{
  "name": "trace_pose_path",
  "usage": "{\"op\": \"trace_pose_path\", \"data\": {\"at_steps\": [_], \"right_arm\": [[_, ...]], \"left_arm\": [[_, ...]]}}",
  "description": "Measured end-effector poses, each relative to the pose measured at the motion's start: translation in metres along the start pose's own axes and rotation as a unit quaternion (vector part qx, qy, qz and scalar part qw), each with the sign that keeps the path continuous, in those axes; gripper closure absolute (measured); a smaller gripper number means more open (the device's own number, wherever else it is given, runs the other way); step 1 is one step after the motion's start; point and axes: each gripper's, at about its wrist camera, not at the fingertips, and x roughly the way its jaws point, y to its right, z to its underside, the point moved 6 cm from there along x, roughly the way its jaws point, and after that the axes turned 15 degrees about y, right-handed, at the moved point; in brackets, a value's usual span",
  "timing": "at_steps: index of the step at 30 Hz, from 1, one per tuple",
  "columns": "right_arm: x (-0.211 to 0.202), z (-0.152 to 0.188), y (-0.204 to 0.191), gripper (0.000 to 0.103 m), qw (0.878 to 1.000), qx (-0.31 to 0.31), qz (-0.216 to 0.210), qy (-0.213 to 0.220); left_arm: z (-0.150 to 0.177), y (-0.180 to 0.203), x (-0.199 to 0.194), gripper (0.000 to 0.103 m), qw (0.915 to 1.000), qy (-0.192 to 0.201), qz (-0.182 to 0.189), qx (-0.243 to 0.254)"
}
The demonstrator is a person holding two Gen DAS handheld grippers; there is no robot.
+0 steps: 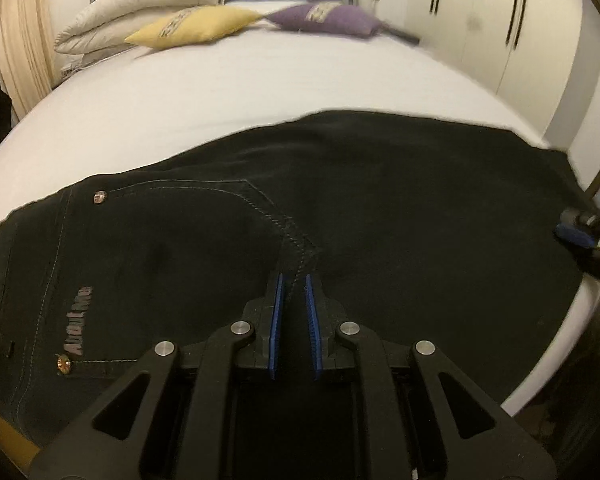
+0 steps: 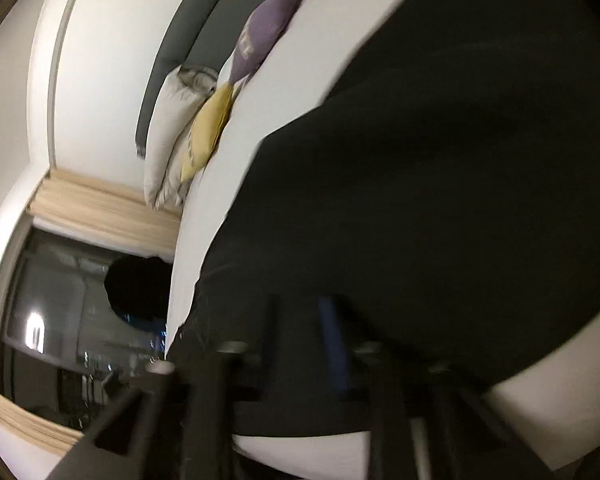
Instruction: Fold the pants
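Black pants (image 1: pixel 340 208) (on bed (image 1: pixel 220 92)) under left gripper (image 1: pixel 294 286)

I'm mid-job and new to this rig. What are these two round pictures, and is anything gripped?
No robot: a person holds a two-finger gripper in each hand, each with a fisheye camera. The left wrist picture looks along the left gripper, its blue-padded jaws nearly together over a seam of the black denim pants spread on the white bed; whether cloth is pinched, I cannot tell. The other, blurred, is from the right gripper at the pants' edge, its grip unclear too.
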Motion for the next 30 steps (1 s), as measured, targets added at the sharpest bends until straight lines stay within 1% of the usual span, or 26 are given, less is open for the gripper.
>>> {"op": "trace_pose_path", "data": {"at_steps": [2, 3, 4, 5, 6, 7, 8, 9, 10, 11, 12, 13, 14, 15, 16, 17, 18, 19, 20, 22, 23, 24, 25, 26, 27, 30], "right_arm": [[-0.016, -0.022, 0.020, 0.096, 1.000, 0.012, 0.014, 0.026], [-0.019, -0.037, 0.025, 0.100, 0.999, 0.019, 0.023, 0.042], [-0.033, -0.049, 0.040, 0.102, 0.997, 0.027, 0.039, 0.064], [-0.044, -0.050, 0.051, 0.103, 0.995, 0.034, 0.049, 0.077], [-0.052, -0.054, 0.059, 0.103, 0.993, 0.043, 0.058, 0.091], [-0.066, -0.063, 0.068, 0.103, 0.991, 0.053, 0.065, 0.105], [-0.075, -0.068, 0.072, 0.101, 0.989, 0.057, 0.074, 0.111], [-0.084, -0.072, 0.070, 0.095, 0.988, 0.057, 0.078, 0.118], [-0.094, -0.075, 0.066, 0.089, 0.988, 0.055, 0.070, 0.124], [-0.100, -0.074, 0.058, 0.073, 0.989, 0.052, 0.052, 0.127], [-0.106, -0.074, 0.054, 0.063, 0.990, 0.047, 0.032, 0.126], [-0.104, -0.074, 0.043, 0.062, 0.992, 0.040, 0.012, 0.121], [-0.096, -0.071, 0.031, 0.062, 0.994, 0.035, -0.008, 0.107], [-0.092, -0.065, 0.027, 0.062, 0.995, 0.032, -0.024, 0.093], [-0.081, -0.055, 0.019, 0.062, 0.996, 0.029, -0.040, 0.073], [-0.073, -0.051, 0.016, 0.062, 0.997, 0.025, -0.043, 0.060], [-0.061, -0.048, 0.013, 0.062, 0.998, 0.021, -0.041, 0.053], [-0.056, -0.043, 0.014, 0.062, 0.998, 0.016, -0.037, 0.045], [-0.051, -0.038, 0.018, 0.062, 0.999, 0.016, -0.034, 0.038], [-0.035, -0.028, 0.031, 0.071, 1.000, 0.019, -0.007, 0.020], [-0.023, -0.036, 0.031, 0.082, 0.999, 0.025, -0.001, 0.020], [-0.019, -0.043, 0.033, 0.087, 0.999, 0.033, -0.001, 0.021], [-0.023, -0.043, 0.037, 0.089, 0.999, 0.037, 0.000, 0.023], [-0.025, -0.044, 0.040, 0.095, 0.999, 0.035, 0.003, 0.026], [-0.027, -0.046, 0.043, 0.101, 0.999, 0.031, 0.008, 0.029], [-0.037, -0.045, 0.048, 0.103, 0.999, 0.033, 0.010, 0.031]], "left_arm": [[0.002, -0.016, -0.004, 0.088, 0.9997, 0.005, -0.023, 0.002], [0.004, -0.024, -0.005, 0.088, 0.9997, 0.005, -0.021, -0.007], [0.005, -0.030, -0.008, 0.088, 0.9998, 0.008, -0.007, -0.017], [0.005, -0.033, -0.012, 0.088, 0.9998, 0.012, -0.005, -0.016], [0.003, -0.036, -0.018, 0.088, 0.9998, 0.018, -0.009, -0.007], [0.000, -0.039, -0.025, 0.088, 0.9995, 0.023, -0.024, 0.001], [-0.005, -0.046, -0.033, 0.088, 0.9987, 0.028, -0.042, 0.003], [-0.015, -0.050, -0.042, 0.088, 0.9981, 0.044, -0.043, -0.007], [-0.026, -0.051, -0.047, 0.088, 0.9976, 0.060, -0.030, -0.018], [-0.039, -0.050, -0.049, 0.088, 0.9967, 0.076, -0.018, -0.025], [-0.056, -0.040, -0.046, 0.088, 0.9959, 0.087, 0.004, -0.024], [-0.068, -0.028, -0.038, 0.088, 0.9957, 0.086, 0.031, -0.019], [-0.080, -0.012, -0.026, 0.088, 0.9945, 0.078, 0.068, -0.016], [-0.092, 0.010, -0.009, 0.088, 0.9892, 0.061, 0.131, -0.022], [-0.098, 0.026, 0.007, 0.087, 0.9831, 0.043, 0.176, -0.024], [-0.104, 0.044, 0.026, 0.087, 0.9782, 0.023, 0.206, -0.009], [-0.107, 0.058, 0.048, 0.087, 0.9779, 0.007, 0.208, 0.021], [-0.108, 0.067, 0.069, 0.087, 0.9771, -0.014, 0.209, 0.037], [-0.106, 0.072, 0.093, 0.087, 0.9741, -0.047, 0.219, 0.032], [-0.097, 0.070, 0.141, 0.087, 0.9696, -0.117, 0.215, 0.004], [-0.096, 0.068, 0.161, 0.087, 0.9669, -0.136, 0.216, -0.004], [-0.099, 0.065, 0.174, 0.087, 0.9642, -0.137, 0.226, -0.020], [-0.103, 0.060, 0.179, 0.087, 0.9646, -0.130, 0.228, -0.029], [-0.109, 0.051, 0.186, 0.087, 0.9708, -0.119, 0.206, -0.031], [-0.113, 0.044, 0.193, 0.087, 0.9738, -0.115, 0.193, -0.035], [-0.130, 0.020, 0.207, 0.087, 0.9836, -0.096, 0.139, -0.063]]}}
